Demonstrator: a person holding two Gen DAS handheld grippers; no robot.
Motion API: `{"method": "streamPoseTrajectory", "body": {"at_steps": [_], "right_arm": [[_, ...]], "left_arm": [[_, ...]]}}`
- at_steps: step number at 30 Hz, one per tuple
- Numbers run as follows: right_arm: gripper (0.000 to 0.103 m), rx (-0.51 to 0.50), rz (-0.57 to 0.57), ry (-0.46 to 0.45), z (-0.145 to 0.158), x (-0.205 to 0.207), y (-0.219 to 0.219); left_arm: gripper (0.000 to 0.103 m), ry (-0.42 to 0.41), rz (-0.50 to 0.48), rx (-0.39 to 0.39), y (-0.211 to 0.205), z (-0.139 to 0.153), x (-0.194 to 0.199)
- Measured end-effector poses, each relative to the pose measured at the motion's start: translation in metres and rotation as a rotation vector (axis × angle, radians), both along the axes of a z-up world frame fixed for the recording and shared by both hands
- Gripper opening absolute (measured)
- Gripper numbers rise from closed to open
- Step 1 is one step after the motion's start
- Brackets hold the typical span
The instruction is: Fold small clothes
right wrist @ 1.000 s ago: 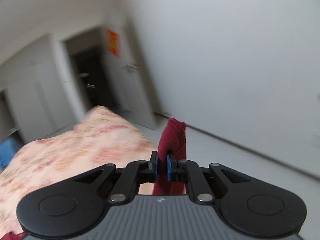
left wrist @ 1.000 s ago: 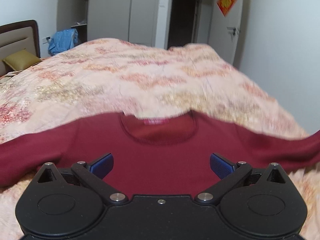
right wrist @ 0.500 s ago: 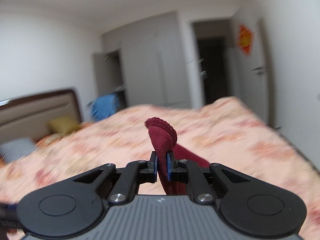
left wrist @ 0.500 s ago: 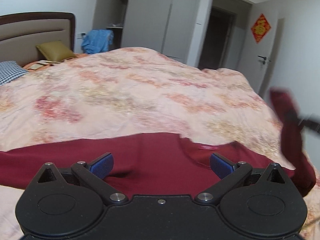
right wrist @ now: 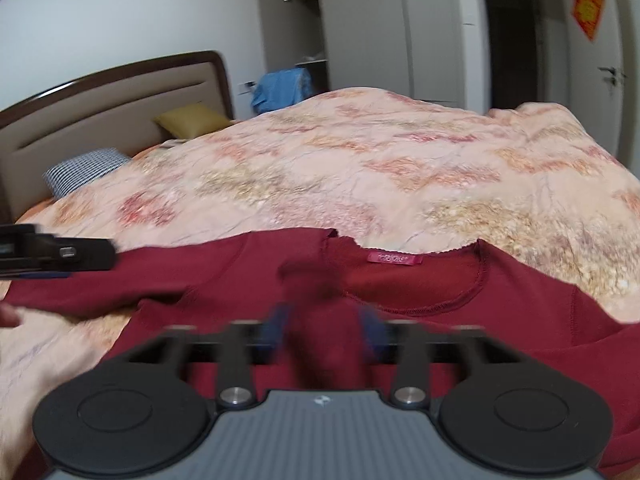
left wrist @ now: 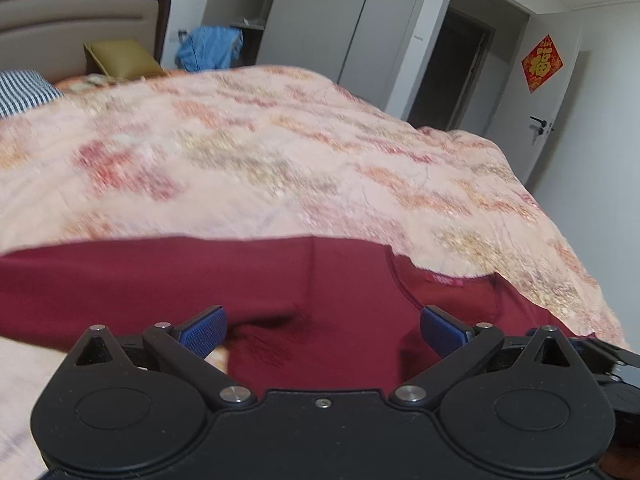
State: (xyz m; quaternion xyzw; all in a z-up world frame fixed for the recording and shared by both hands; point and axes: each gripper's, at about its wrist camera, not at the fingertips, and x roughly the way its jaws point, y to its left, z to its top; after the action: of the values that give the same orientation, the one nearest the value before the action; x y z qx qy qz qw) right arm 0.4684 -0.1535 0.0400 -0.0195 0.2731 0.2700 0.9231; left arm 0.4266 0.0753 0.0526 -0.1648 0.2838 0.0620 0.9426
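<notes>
1. Across most of both views: bed [right wrist: 360, 168] under a pink floral quilt, filling centre and upper-middle of frame, print motion-blurred in the left wrist view.
2. Lower half of frame: dark red sweater [left wrist: 256, 276] spread flat on the quilt near its front edge, neckline facing up-frame; collar opening with a pink label [right wrist: 394, 258] right of centre in the right wrist view; one sleeve [left wrist: 120, 280] stretched out toward the left edge.
3. Upper right of frame: pale wardrobe doors, dark doorway, white door with a red square decoration [left wrist: 541, 63].
4. Upper left of frame: padded headboard [right wrist: 100, 112] with dark wood rim against the wall.
5. Bottom centre, left wrist view: left gripper [left wrist: 322, 326] spread wide, blue pads well apart, nothing pinched, sweater fabric lying below the gap, contact unclear.
6. Bottom centre, right wrist view: right gripper [right wrist: 326, 326] heavily blurred, jaws opening, a bunched fold of red sweater cloth standing between the pads, seemingly no longer pinched, cloth edges too smeared to say more.
7. Upper left, by the headboard: olive cushion [right wrist: 192, 122], checked pillow [right wrist: 86, 166] lower and further left.
8. Upper centre, beside the wardrobe: blue garment [left wrist: 210, 48] draped in a heap.
9. Left edge, right wrist view: black tip of the other gripper over the sleeve, a sliver of a hand below it.
</notes>
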Motion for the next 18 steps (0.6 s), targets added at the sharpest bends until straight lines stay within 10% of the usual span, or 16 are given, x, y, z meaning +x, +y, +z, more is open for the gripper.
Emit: {"method": "streamPoseTrajectory", "body": {"at_steps": [11, 15, 18], "right_arm": [[0.099, -0.064, -0.125, -0.054, 0.003, -0.019, -0.112], [0.085, -0.090, -0.276, -0.042, -0.008, 0.002, -0.167], [0.067, -0.007, -0.369, 0.021, -0.017, 0.031, -0.206]], "left_arm": [[0.093, 0.104, -0.166, -0.040, -0.045, -0.050, 0.046], [0.068, 0.138, -0.206, -0.063, -0.057, -0.064, 0.062], [0.032, 0.135, -0.237, -0.043, -0.069, -0.067, 0.070]]}}
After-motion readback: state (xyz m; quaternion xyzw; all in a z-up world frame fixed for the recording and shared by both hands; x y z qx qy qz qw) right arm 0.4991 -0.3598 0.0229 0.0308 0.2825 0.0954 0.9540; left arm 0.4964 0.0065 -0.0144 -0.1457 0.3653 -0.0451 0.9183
